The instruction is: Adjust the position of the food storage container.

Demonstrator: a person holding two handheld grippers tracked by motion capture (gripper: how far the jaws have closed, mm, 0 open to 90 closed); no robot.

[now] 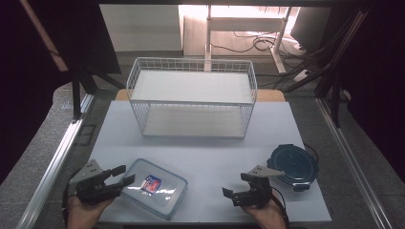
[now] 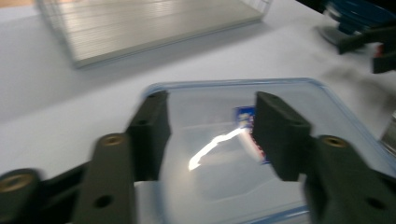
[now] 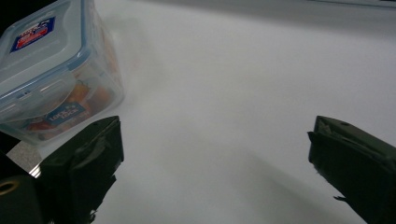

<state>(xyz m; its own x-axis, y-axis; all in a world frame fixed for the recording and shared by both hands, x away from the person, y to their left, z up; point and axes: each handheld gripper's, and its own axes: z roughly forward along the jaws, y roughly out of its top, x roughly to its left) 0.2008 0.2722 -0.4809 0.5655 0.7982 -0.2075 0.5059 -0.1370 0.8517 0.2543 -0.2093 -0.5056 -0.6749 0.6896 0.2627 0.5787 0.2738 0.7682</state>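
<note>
**Rectangular container at the near left edge, left gripper over its lid**

A white table (image 1: pixel 210 152) stands on a dim grey floor, with cables trailing behind it. At the far middle of the table sits a white wire basket (image 1: pixel 191 98), long side across the table. Near the right edge lies a round dark-blue lidded container (image 1: pixel 292 165).

The clear rectangular container (image 1: pixel 155 187) with blue-rimmed lid lies at the near left. Its long axis runs from near left to far right on a slant; the label on the lid sits roughly at its centre.

The left gripper (image 1: pixel 123 175) reaches over the container's left end. In the left gripper view its jaws stand part-way apart above the lid, nothing pressed between them; whether they touch the lid cannot be told.

The right gripper (image 1: pixel 237 184) hovers near the table's front edge, just beside the round container, jaws wide apart over bare table.

The right gripper view shows the rectangular container's side wall and orange contents, which the high view does not reveal.
</note>
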